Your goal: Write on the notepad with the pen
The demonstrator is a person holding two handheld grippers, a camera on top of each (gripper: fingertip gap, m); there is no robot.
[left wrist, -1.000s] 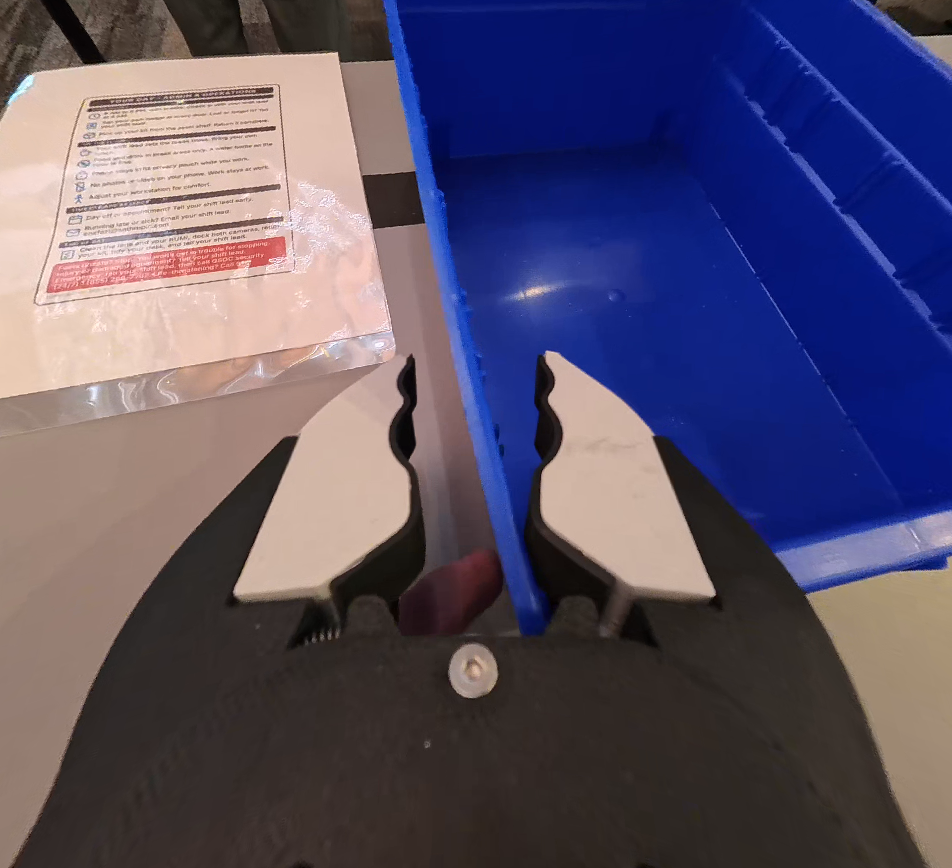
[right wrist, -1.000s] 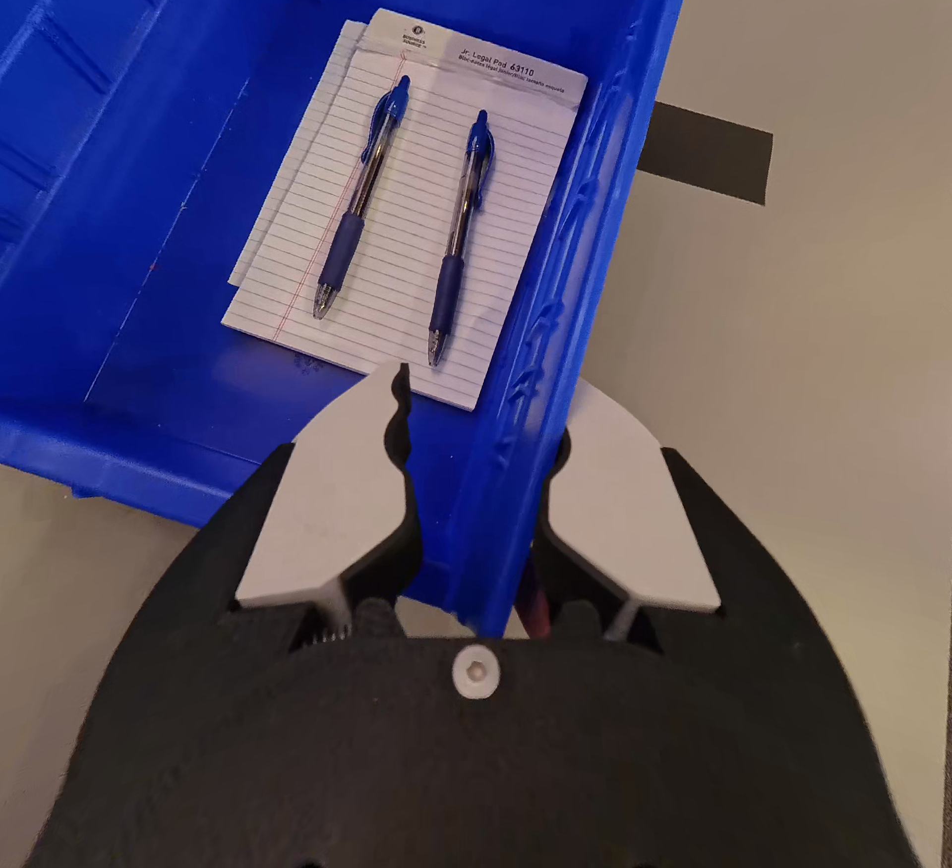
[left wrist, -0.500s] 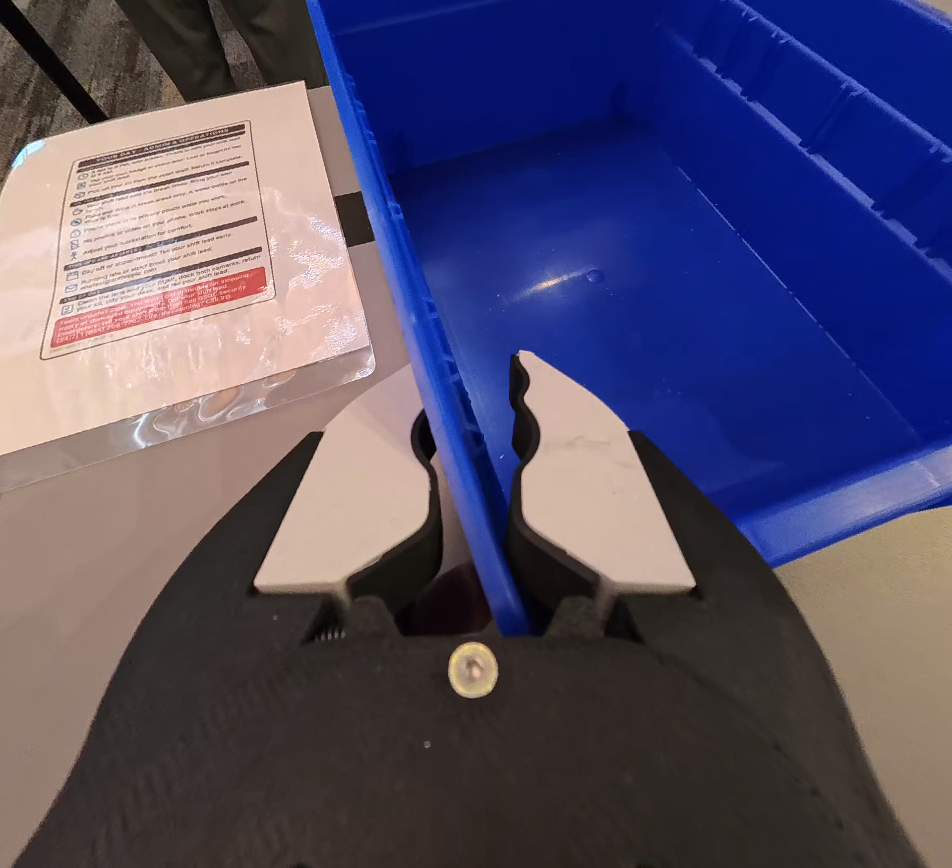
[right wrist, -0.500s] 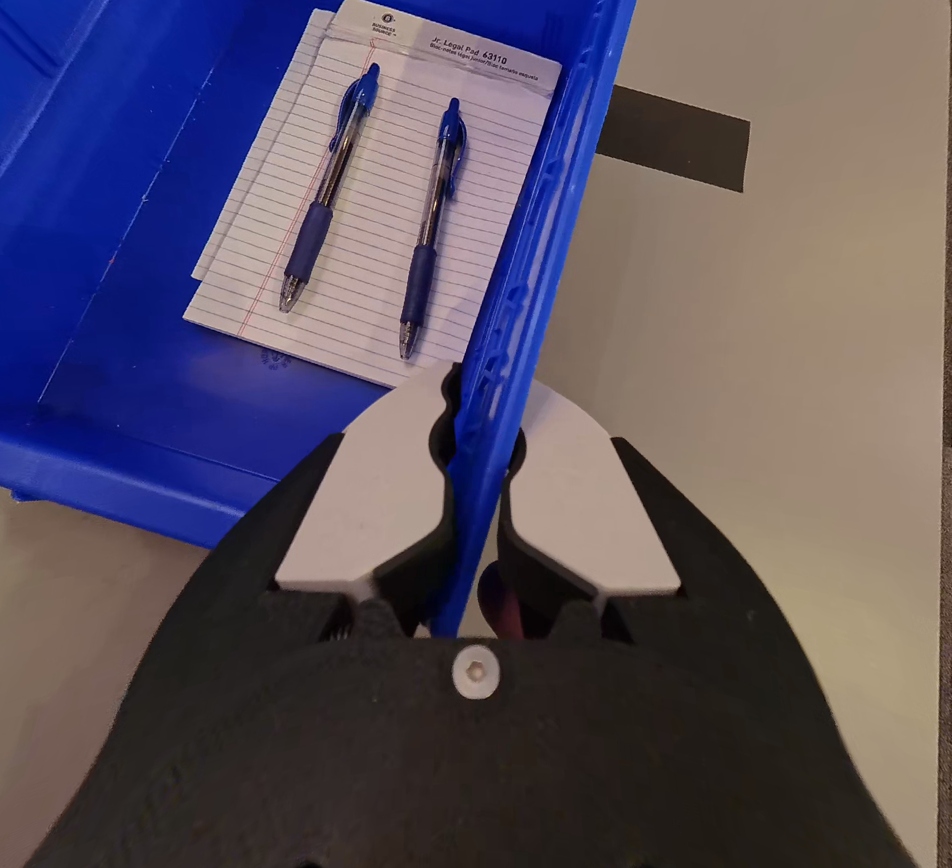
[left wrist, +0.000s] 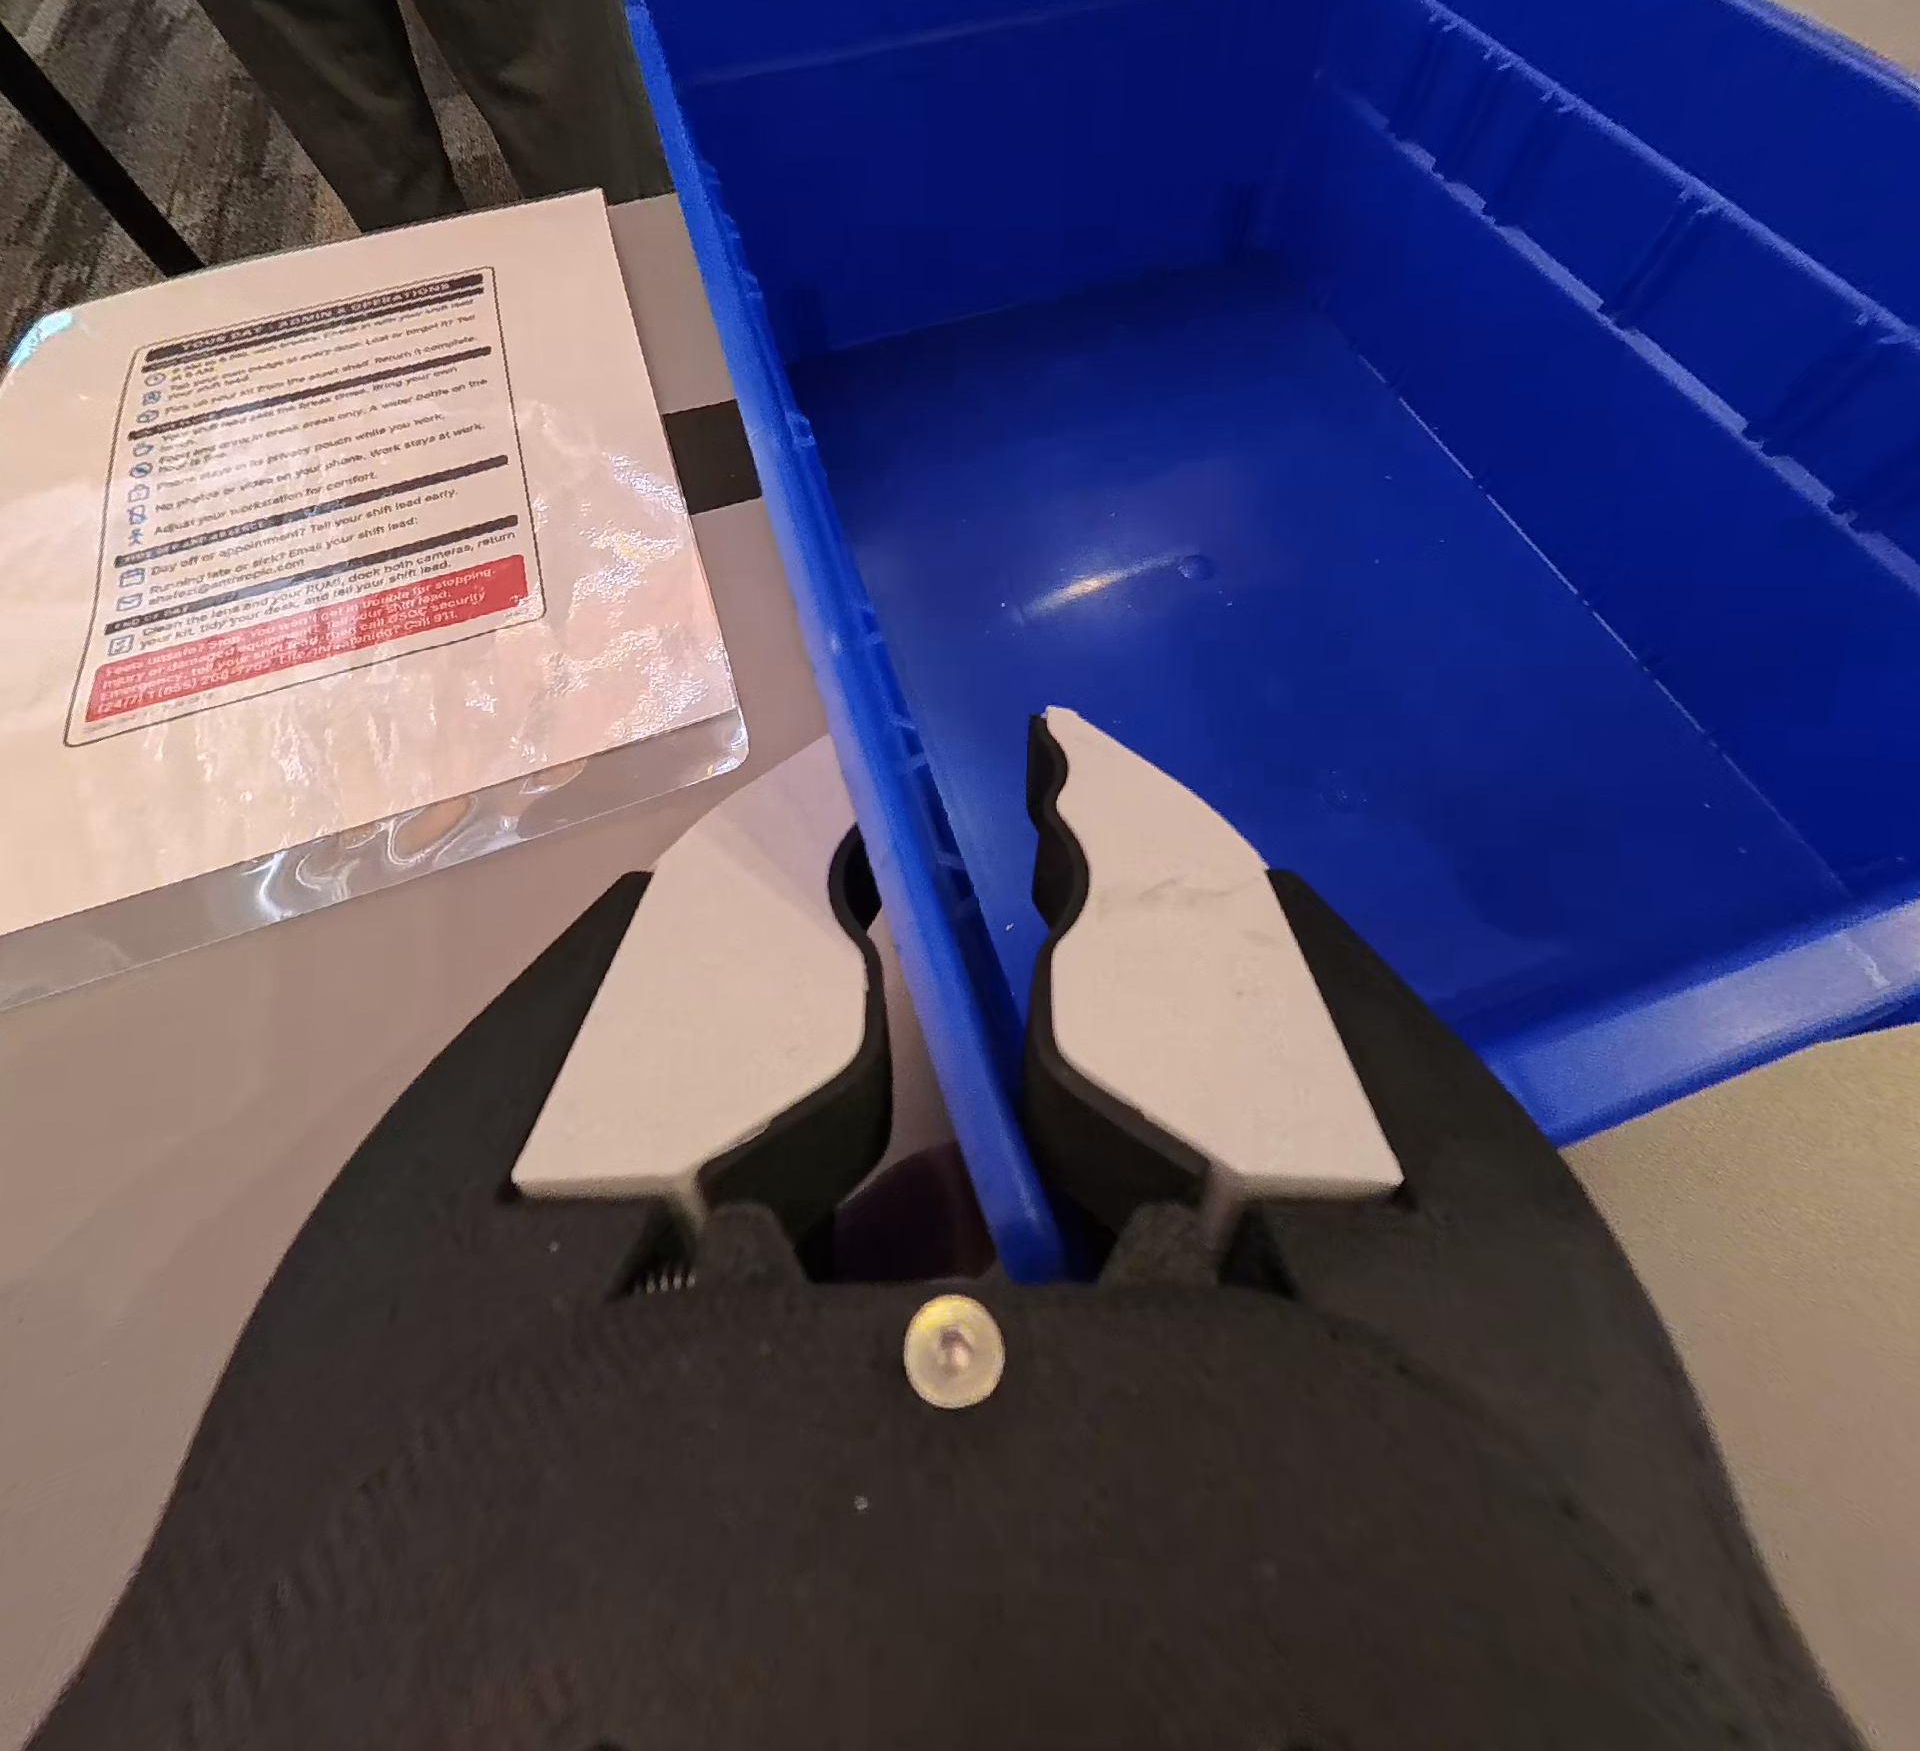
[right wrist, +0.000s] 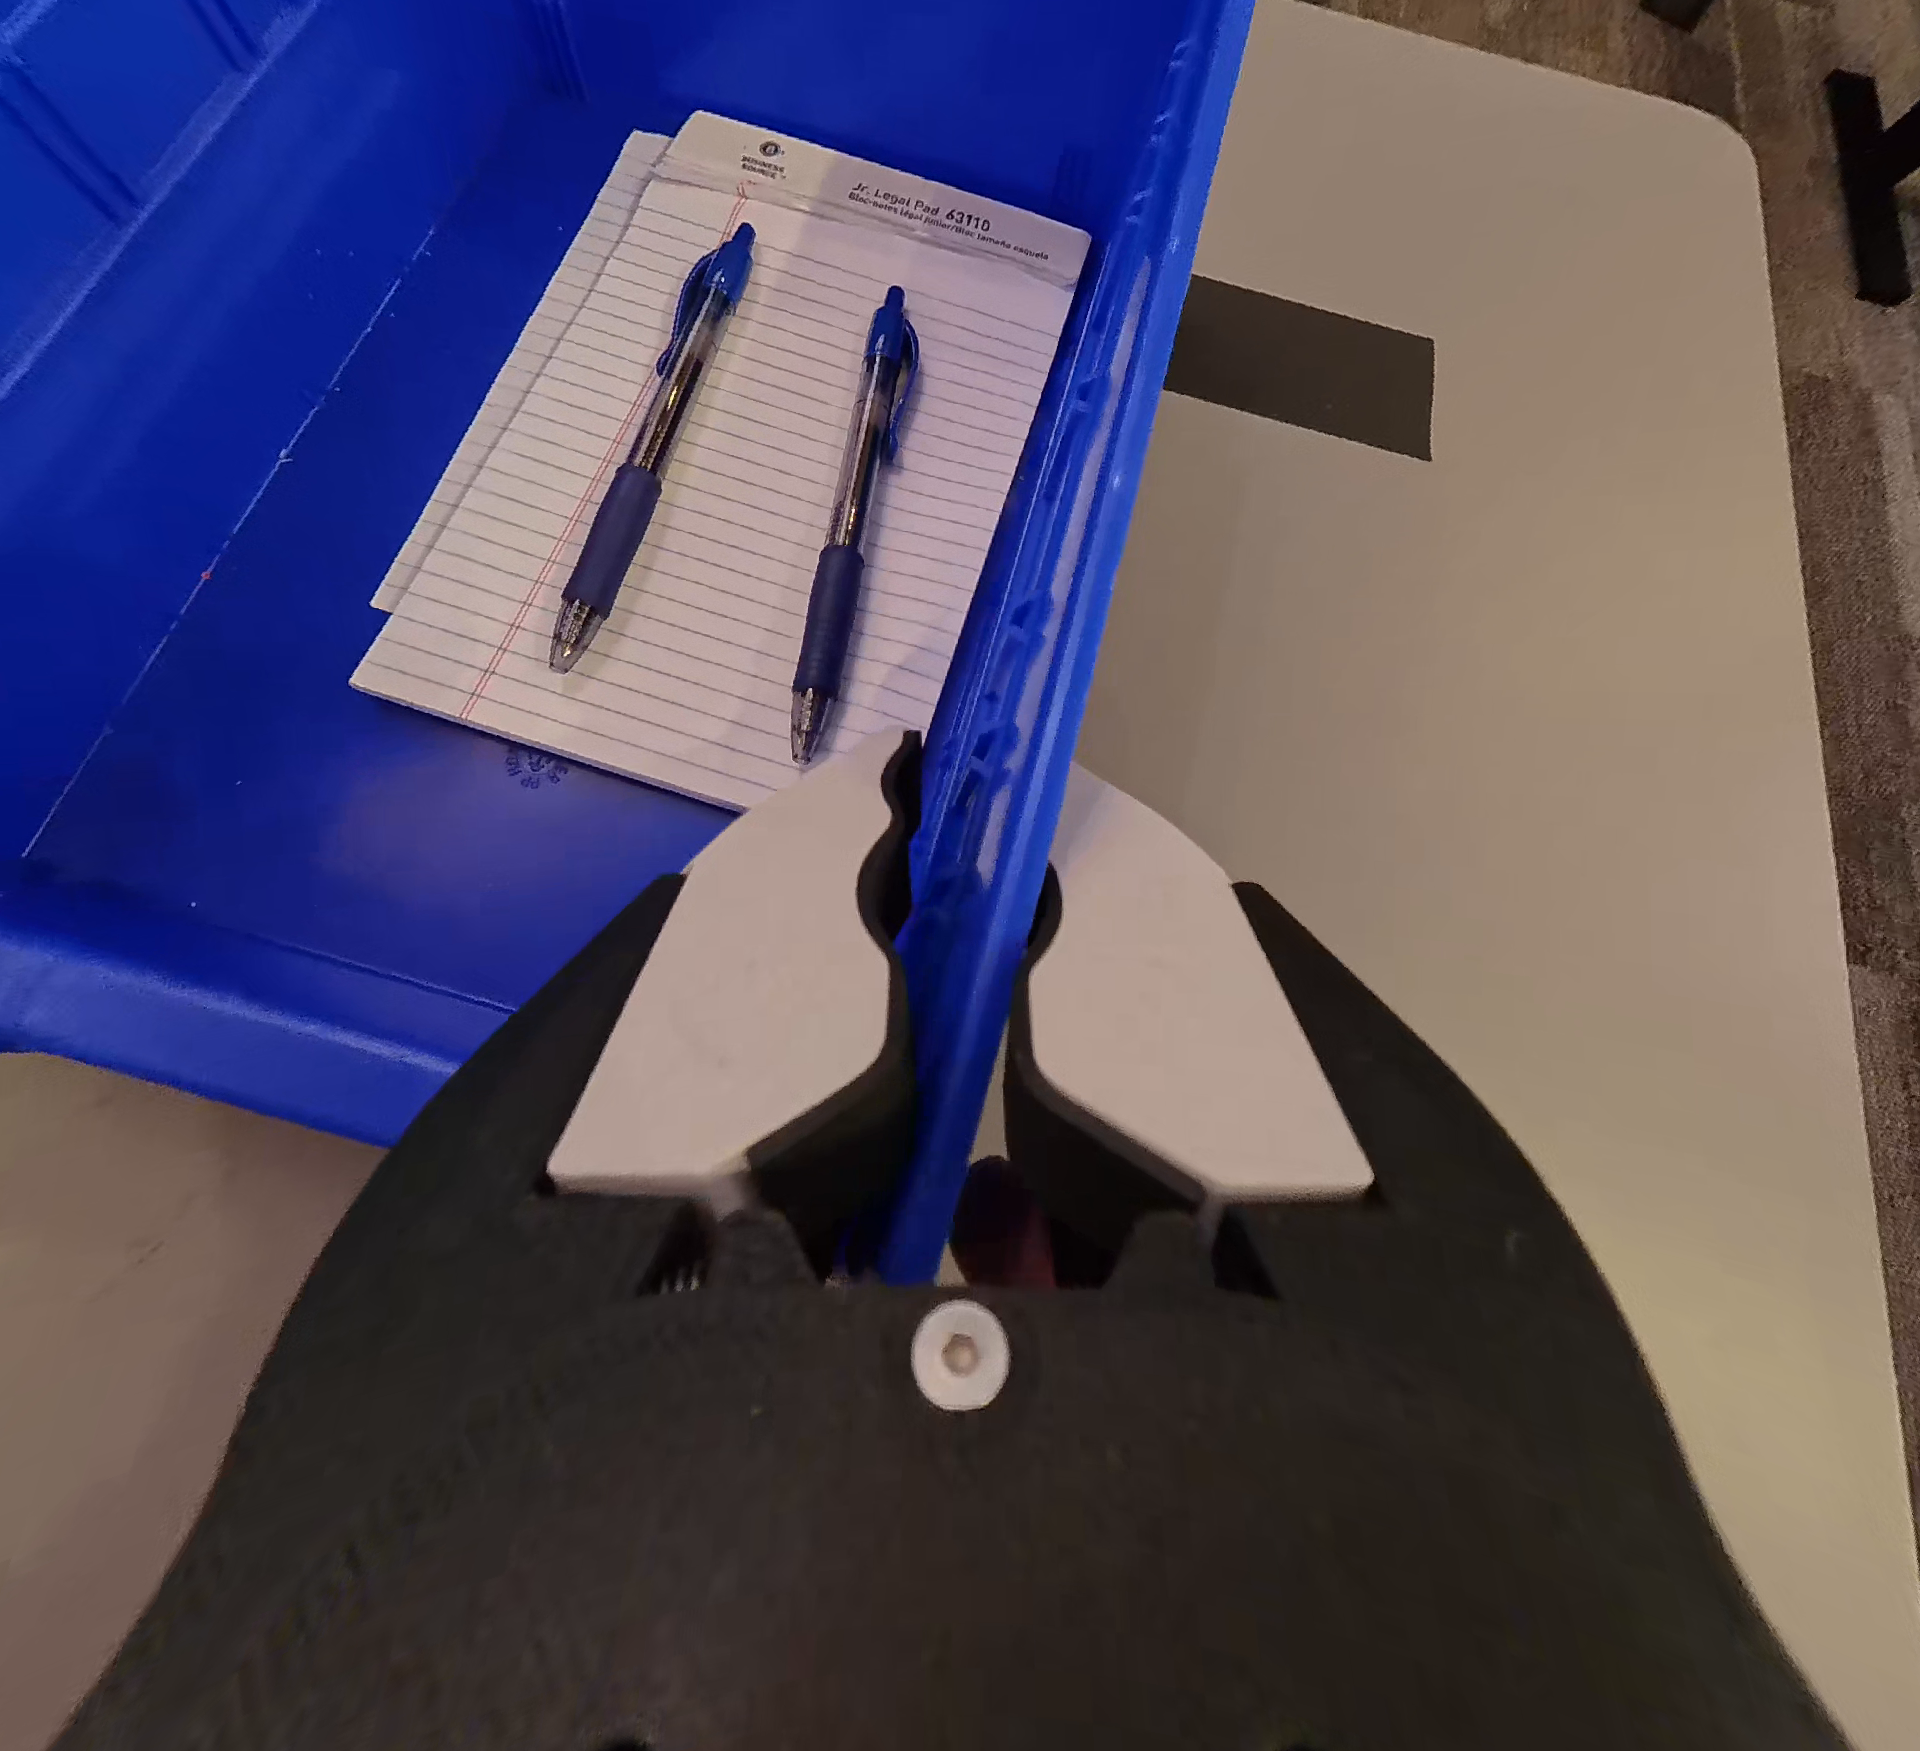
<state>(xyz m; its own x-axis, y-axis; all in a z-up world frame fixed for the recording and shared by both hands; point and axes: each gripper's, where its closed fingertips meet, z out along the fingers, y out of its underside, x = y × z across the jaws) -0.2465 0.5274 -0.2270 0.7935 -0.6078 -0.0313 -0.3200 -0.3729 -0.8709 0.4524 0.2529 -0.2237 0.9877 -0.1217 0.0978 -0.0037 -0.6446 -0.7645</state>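
A laminated sheet (left wrist: 343, 538) lies on the pale table (left wrist: 208, 1130) at far left, beside a large blue bin (left wrist: 1299, 558). The left gripper (left wrist: 956, 870) straddles the bin's left wall: one finger (left wrist: 727, 974) sits outside, the other inside. A second ago its jaws stood wider around that wall; now they have drawn in to clamp it, though the outer pad's contact is partly hidden behind the rim.

At the bin's opposite side, a lined white notepad (right wrist: 727, 496) lies flat on the floor of the bin, close against the right wall. Two blue pens rest on it, roughly parallel, tips toward the camera — the left pen (right wrist: 649, 444) and the right pen (right wrist: 852, 517). The right gripper (right wrist: 977, 828) has likewise narrowed since a second ago and now pinches the bin's right wall, inner pad pressed on the blue plastic.

Both tools have just gone from loosely straddling the walls to gripping them, and the bin sits slightly shifted in view — so the step in hand seems to be moving the bin. Neither pen is touched; writing has not begun.
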